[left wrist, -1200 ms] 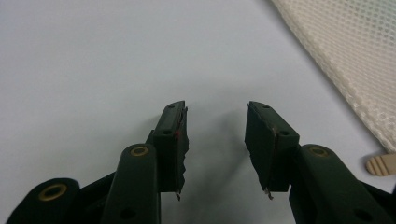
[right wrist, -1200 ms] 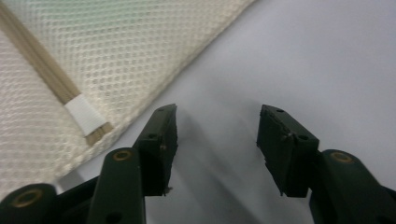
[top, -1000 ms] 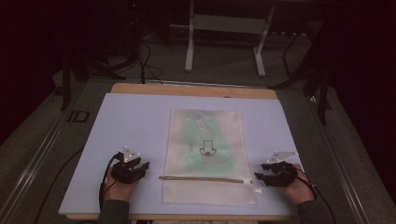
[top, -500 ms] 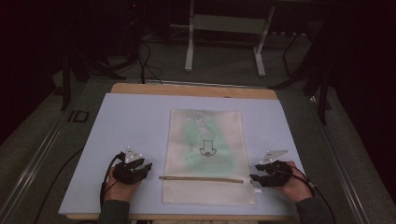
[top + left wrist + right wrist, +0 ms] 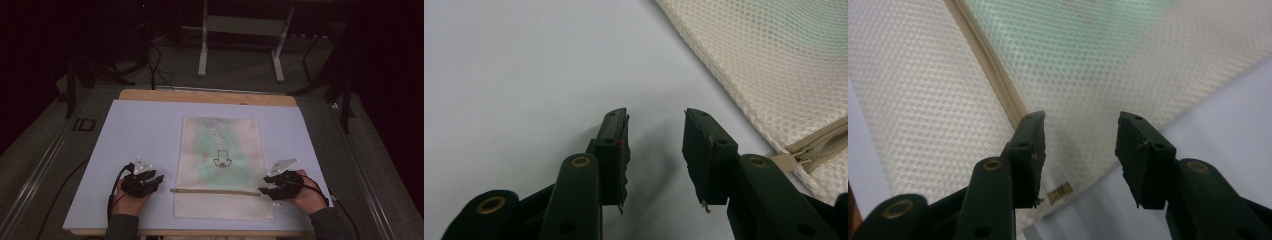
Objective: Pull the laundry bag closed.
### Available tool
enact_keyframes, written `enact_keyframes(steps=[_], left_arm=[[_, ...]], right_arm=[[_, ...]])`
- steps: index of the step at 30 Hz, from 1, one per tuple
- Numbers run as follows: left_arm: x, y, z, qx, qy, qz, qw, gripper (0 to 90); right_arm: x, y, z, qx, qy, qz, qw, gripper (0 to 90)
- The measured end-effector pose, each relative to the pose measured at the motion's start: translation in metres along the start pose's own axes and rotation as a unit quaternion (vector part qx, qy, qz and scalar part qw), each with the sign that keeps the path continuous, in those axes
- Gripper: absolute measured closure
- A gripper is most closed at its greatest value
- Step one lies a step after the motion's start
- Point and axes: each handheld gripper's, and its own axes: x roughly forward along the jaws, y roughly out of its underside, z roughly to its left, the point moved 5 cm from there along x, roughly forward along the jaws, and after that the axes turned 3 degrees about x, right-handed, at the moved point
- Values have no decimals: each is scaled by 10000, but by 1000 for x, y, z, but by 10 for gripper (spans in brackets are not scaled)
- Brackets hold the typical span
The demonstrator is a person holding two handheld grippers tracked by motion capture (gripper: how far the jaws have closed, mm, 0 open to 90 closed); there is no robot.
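Note:
A cream mesh bag (image 5: 220,200) lies flat on the pale sheet (image 5: 140,130), with a green garment (image 5: 220,150) inside and a zipper (image 5: 215,191) across its near part. My left gripper (image 5: 158,179) rests on the sheet just left of the bag. It is open (image 5: 655,130) with nothing between its jaws, which have just been closing a little; the zipper pull (image 5: 796,157) lies to its right. My right gripper (image 5: 264,190) is at the bag's right edge by the zipper's end. Its jaws (image 5: 1080,132) are open above the mesh (image 5: 913,100), have just been closing, and press on nothing.
The sheet covers a wooden table (image 5: 205,95). Behind the table stand white metal frame legs (image 5: 202,50), and cables (image 5: 155,65) lie on the dark floor. A rail (image 5: 35,175) runs along the table's left side. Bare sheet lies on both sides of the bag.
My right gripper has moved left to the bag's right edge. The left gripper has stayed where it was. The bag has not moved.

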Motion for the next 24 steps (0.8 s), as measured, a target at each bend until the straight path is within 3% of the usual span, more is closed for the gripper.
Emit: enact_keyframes(steps=[24], left_arm=[[0, -1, -1, 2, 88, -27, 10000, 626]], right_arm=[[12, -26, 19, -361, -327, 115, 9987, 577]])
